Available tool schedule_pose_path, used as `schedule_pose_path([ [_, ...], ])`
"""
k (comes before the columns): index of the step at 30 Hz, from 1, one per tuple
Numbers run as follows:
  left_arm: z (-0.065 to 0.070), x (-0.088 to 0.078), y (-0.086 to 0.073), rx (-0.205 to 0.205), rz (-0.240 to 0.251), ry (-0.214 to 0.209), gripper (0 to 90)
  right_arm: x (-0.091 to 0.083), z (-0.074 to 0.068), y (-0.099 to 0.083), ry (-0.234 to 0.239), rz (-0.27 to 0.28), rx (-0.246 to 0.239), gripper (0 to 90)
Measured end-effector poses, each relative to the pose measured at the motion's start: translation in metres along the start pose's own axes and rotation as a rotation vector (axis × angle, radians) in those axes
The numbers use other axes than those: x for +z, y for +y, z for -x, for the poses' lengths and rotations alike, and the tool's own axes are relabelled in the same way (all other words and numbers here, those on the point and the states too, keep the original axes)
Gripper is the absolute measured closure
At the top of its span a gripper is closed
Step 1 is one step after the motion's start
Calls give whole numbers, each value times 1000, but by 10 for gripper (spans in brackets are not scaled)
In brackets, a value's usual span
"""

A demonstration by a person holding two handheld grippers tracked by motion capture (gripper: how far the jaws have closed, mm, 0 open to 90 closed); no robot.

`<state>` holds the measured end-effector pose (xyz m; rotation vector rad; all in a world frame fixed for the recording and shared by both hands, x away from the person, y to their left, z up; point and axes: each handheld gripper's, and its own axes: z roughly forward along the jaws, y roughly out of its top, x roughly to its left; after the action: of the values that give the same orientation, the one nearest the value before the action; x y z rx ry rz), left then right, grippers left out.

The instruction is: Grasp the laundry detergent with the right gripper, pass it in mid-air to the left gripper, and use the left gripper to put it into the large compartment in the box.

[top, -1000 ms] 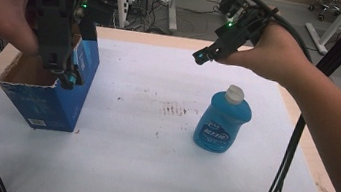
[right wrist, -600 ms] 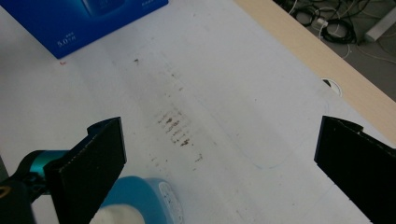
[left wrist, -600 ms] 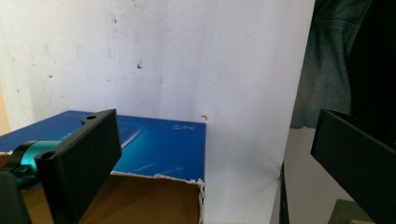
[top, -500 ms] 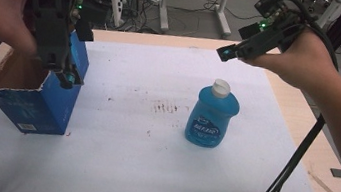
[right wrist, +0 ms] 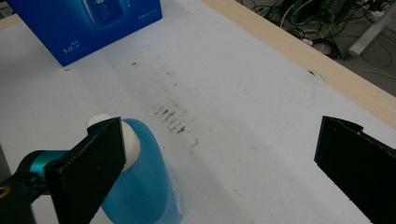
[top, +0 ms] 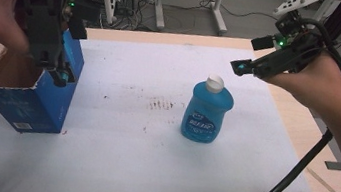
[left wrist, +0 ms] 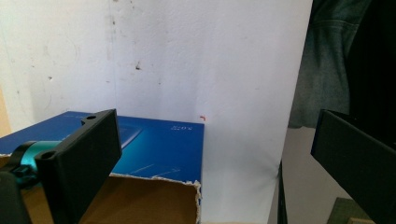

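I had lifted my right gripper (top: 244,66) higher, jaws wide and empty, off the blue bottle (top: 207,112) mid-table; left gripper (top: 60,76), also open, stayed over the box (top: 31,101) at the table's left edge.

The bottle (top: 207,111) is translucent blue plastic, smooth and glossy, with a matt white cap (top: 214,83). The box (top: 32,92) is printed blue cardboard with a slight sheen; its torn rim (left wrist: 154,179) shows raw brown board. The table (top: 301,124) is pale wood under a matt white sheet (top: 122,139), stained and perhaps foam. Both grippers' jaws look like matt black plastic.
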<state>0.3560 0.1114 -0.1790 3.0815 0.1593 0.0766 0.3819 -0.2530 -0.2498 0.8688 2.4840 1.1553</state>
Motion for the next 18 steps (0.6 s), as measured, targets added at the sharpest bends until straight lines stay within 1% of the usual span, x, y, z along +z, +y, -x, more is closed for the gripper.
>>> schedule_pose_path([
  [7,0,1,1,0,6,-3,17,-9,-1,-19,-2,10,11,11],
  [9,-1,1,1,3,0,-4,17,-12,-1,-25,0,13,19,11],
  [11,-1,2,2,-3,1,-4,17,-13,-3,-32,0,16,21,11],
  [14,-1,2,3,-1,3,-7,17,-12,-5,-43,1,12,28,11],
  [18,-1,3,4,0,2,-9,16,-6,-8,-60,13,-6,34,11],
])
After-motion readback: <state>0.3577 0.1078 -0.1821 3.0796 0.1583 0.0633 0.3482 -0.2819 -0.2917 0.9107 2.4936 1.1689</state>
